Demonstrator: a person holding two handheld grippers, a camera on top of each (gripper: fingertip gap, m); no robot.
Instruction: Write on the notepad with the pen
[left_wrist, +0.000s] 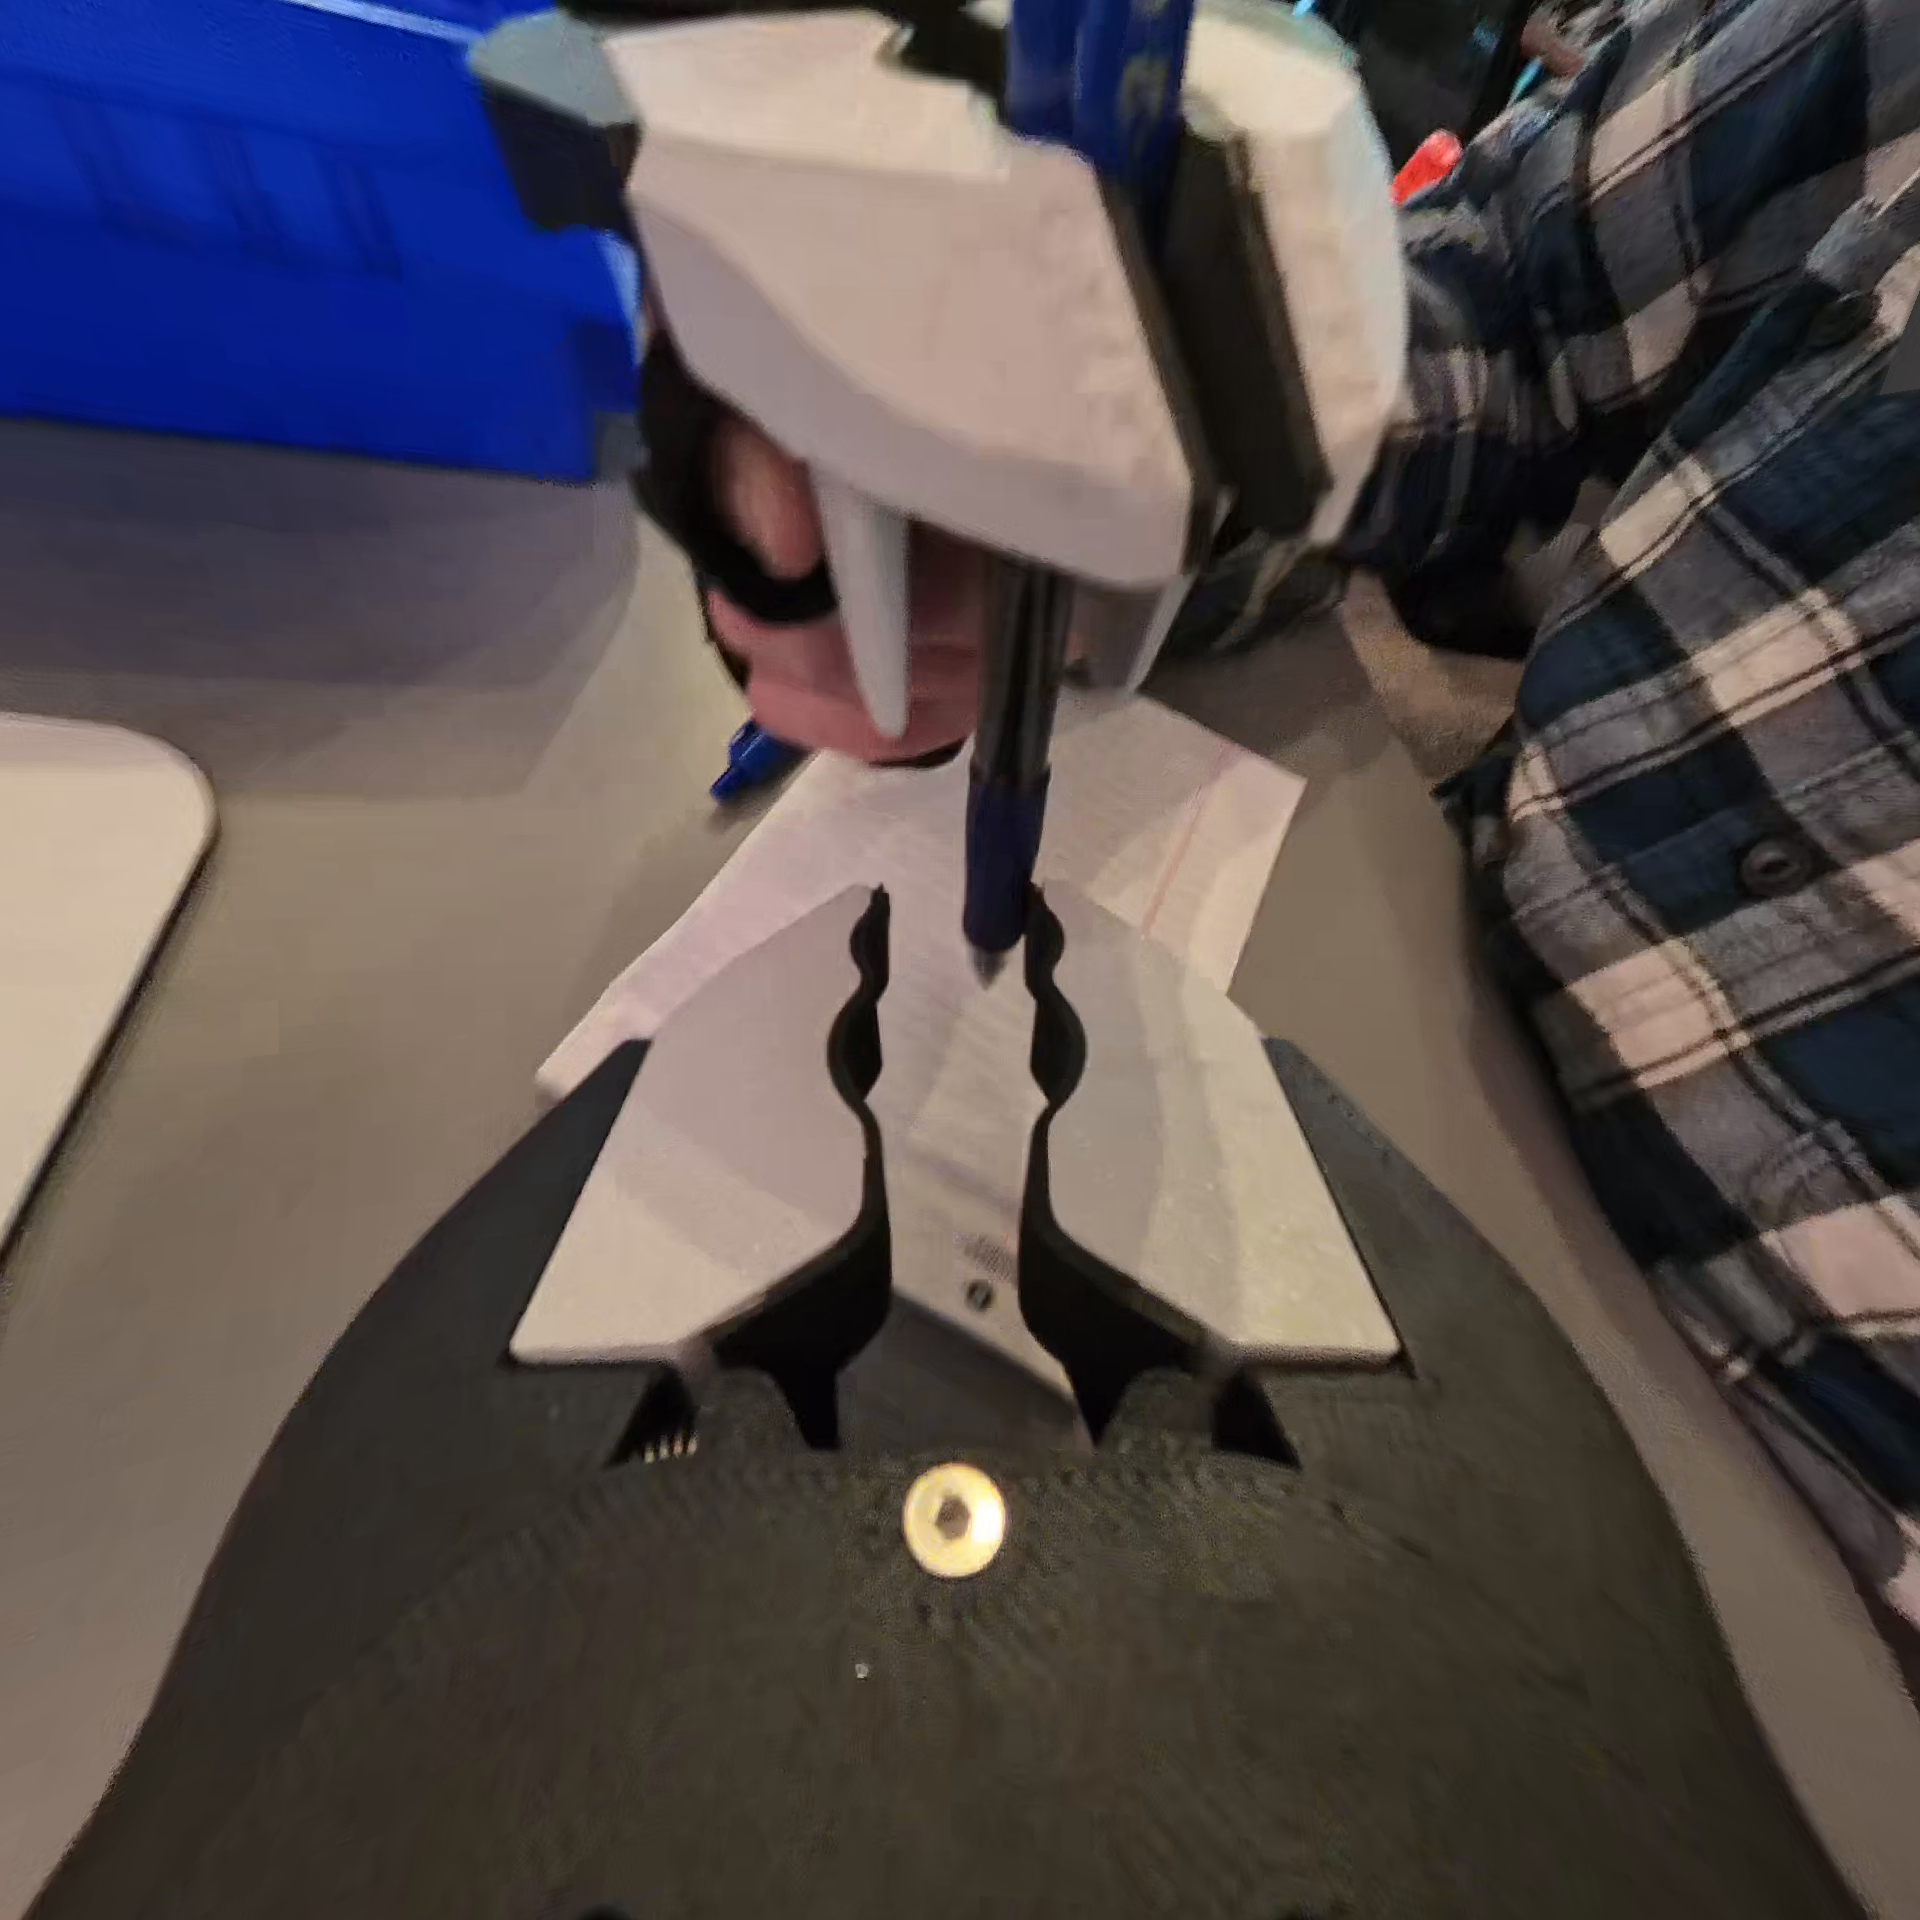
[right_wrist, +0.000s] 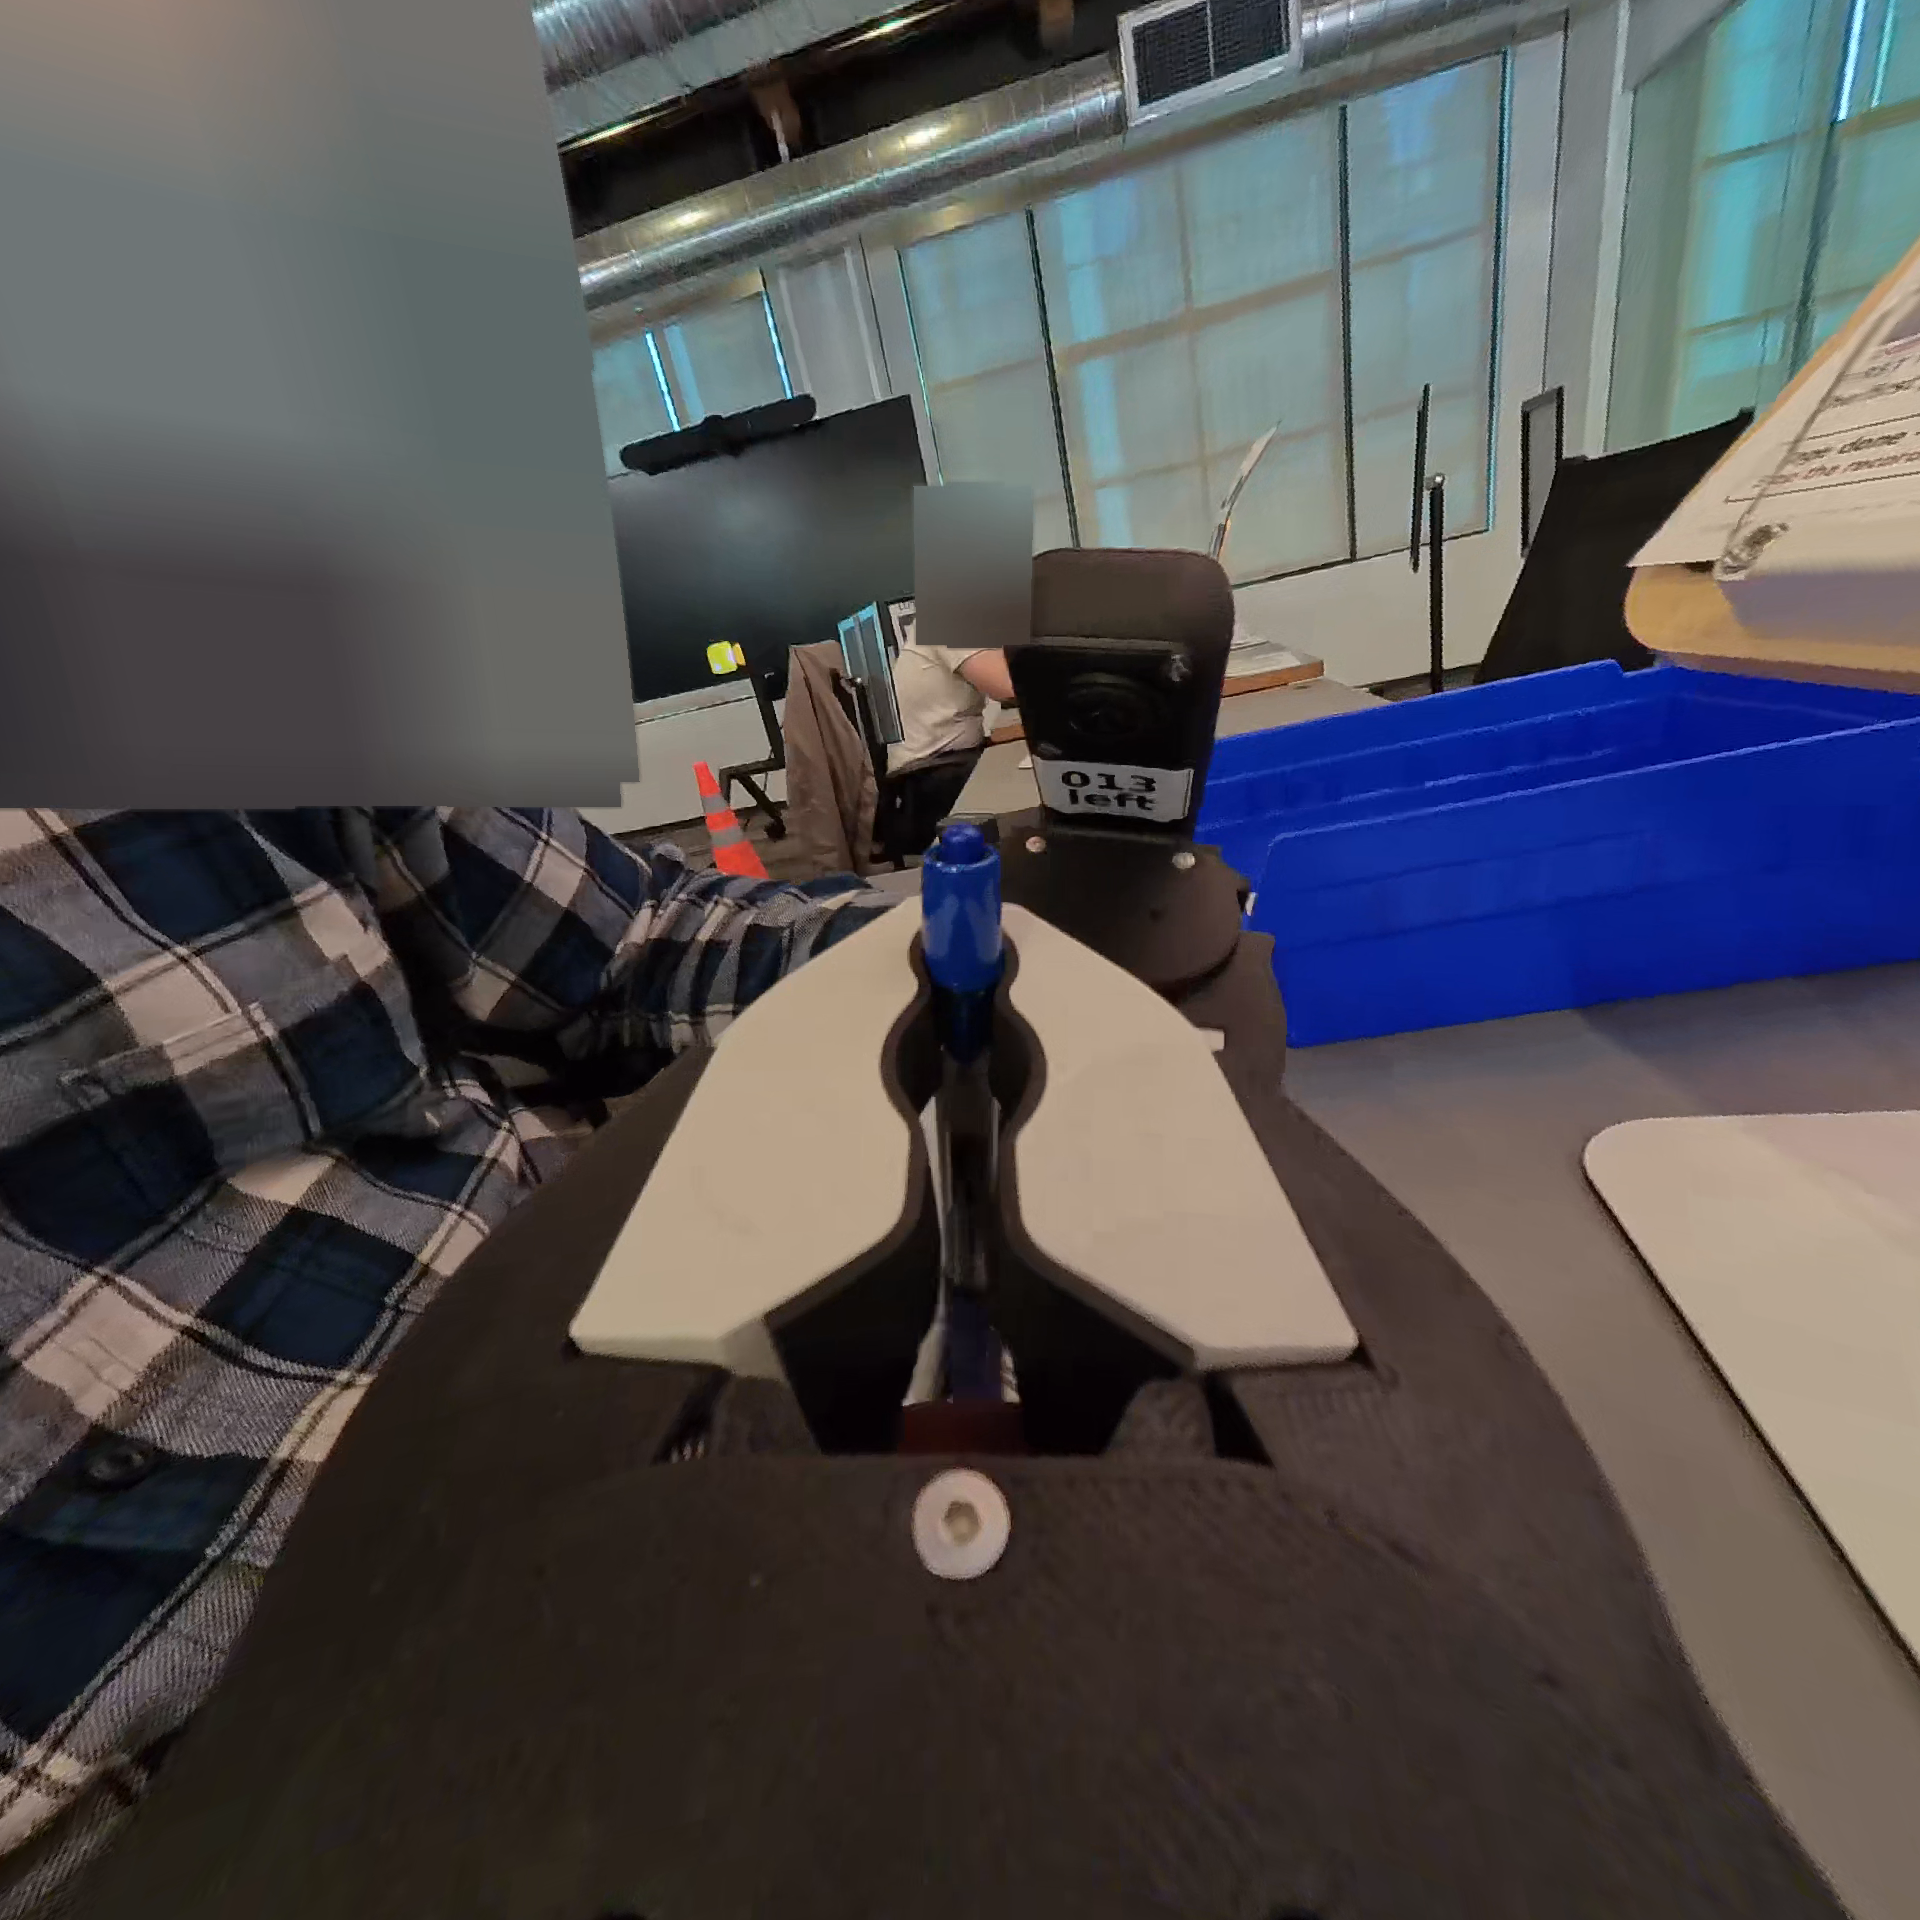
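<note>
Over notepad (left_wrist: 1174, 831) centre, right hand-held gripper (right_wrist: 961, 935) w/ pen (left_wrist: 1003, 883).

I see a white label (right_wrist: 1117, 792) with printed characters on the left gripper's camera mount. A printed sheet (right_wrist: 1829, 436) leans above the blue bin (right_wrist: 1558, 831) at the worktop's far right edge. The notepad (left_wrist: 1143, 821) shows only a tiny, blurred mark.

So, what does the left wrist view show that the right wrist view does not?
Only the left wrist view shows the notepad, the pen tip just above it, a blue cap on the table, and the open left gripper. Only the right wrist view shows the pen's blue top end, the windows and an orange cone. Both show the pen, the blue bin and the plaid shirt.
</note>
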